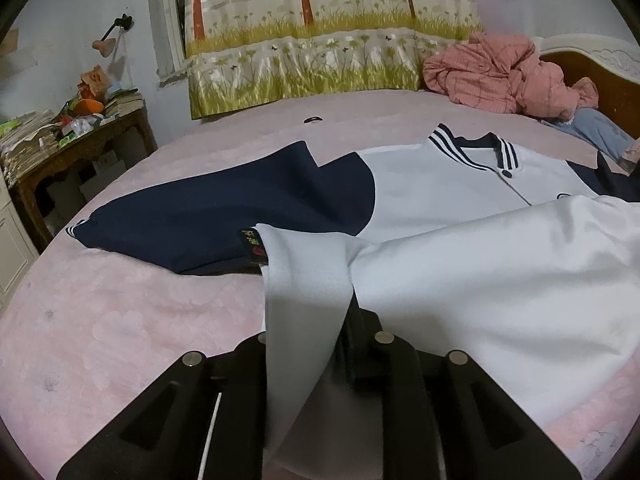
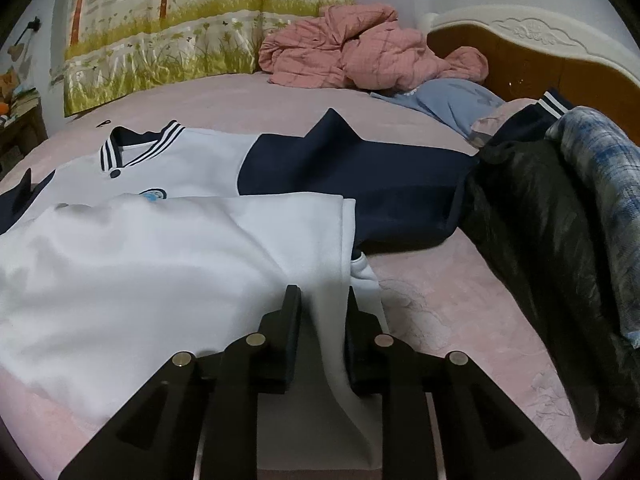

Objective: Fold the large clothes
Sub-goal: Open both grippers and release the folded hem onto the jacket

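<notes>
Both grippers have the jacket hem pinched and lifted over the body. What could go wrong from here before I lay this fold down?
1. The left gripper and right gripper each pinch only a thin bunch of the white hem; it may slip out.
2. Both navy sleeves lie spread outward, so they may end up sticking out of the fold.
3. The dark garment lies against the right sleeve's end and may snag on it.
</notes>
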A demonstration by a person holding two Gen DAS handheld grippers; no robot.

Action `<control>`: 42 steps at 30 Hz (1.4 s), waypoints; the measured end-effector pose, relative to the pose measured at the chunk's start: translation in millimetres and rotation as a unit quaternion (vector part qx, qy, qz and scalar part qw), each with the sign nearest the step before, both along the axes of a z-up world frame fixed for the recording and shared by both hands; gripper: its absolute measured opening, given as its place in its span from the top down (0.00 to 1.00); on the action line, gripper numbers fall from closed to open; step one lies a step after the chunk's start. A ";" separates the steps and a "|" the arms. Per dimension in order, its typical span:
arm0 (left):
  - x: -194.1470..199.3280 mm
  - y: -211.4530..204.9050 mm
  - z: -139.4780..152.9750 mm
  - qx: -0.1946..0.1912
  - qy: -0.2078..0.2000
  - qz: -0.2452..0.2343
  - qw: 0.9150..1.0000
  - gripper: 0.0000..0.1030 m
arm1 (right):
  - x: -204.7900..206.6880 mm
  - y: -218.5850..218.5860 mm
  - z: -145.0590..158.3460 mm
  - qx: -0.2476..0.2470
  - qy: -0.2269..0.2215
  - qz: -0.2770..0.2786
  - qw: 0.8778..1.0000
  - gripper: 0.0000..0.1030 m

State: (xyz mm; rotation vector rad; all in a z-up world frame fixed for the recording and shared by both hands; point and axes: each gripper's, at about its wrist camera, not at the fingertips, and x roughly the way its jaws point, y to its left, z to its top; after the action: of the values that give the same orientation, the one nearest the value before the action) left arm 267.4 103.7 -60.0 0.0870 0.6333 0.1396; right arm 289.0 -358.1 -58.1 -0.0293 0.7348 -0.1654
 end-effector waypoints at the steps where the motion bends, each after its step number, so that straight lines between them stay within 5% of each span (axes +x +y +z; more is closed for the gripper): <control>1: -0.1 -0.5 0.1 0.001 -0.001 0.000 1.000 0.84 | -0.5 -0.3 0.1 0.001 -0.001 0.000 1.000 0.80; 8: -1.8 -3.2 1.4 0.001 -0.007 -0.001 1.000 0.83 | -6.0 -2.7 2.7 0.004 -0.014 -0.003 1.000 0.68; 10: -5.0 -2.8 2.4 0.003 -0.013 0.000 1.000 0.77 | -8.1 -1.8 4.1 0.002 -0.021 -0.004 1.000 0.58; 12: -7.5 -2.9 4.4 0.002 -0.020 -0.001 1.000 0.56 | -13.4 -0.8 7.7 -0.003 -0.036 -0.004 0.999 0.53; 14: -9.8 -3.9 6.5 0.003 -0.027 -0.006 1.000 0.54 | -19.8 1.9 11.2 -0.006 -0.052 0.001 0.999 0.48; 16: -12.0 -5.9 7.8 0.009 -0.033 -0.008 0.999 0.52 | -26.8 6.3 14.9 -0.013 -0.069 0.007 0.997 0.33; 20: -18.3 -8.3 12.4 0.021 -0.054 -0.003 0.998 0.03 | -45.9 18.0 25.8 -0.041 -0.122 0.010 0.992 0.12; 21: -20.8 -8.8 14.1 0.022 -0.062 -0.001 0.998 0.00 | -50.8 20.2 28.7 -0.047 -0.136 0.010 0.989 0.10; 23: -27.2 -9.0 17.7 0.022 -0.079 -0.003 0.997 0.00 | -60.8 22.9 33.4 -0.055 -0.163 0.009 0.985 0.00; 27: -33.7 -9.7 22.0 0.023 -0.101 -0.006 0.995 0.00 | -75.4 23.2 40.6 -0.054 -0.202 0.008 0.978 0.00; 35: -41.5 4.5 27.7 -0.018 -0.124 -0.013 0.992 0.00 | -77.7 24.0 42.8 -0.047 -0.206 0.017 0.977 0.00; 42: -46.9 -1.5 29.2 -0.006 -0.138 -0.018 0.990 0.00 | -84.4 23.4 43.1 -0.042 -0.220 0.028 0.974 0.00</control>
State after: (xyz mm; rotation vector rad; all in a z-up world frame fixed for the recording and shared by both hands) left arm 220.6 102.2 -30.8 0.0652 0.3568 0.1102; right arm 204.6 -334.6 -15.1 -0.0912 0.2840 -0.1433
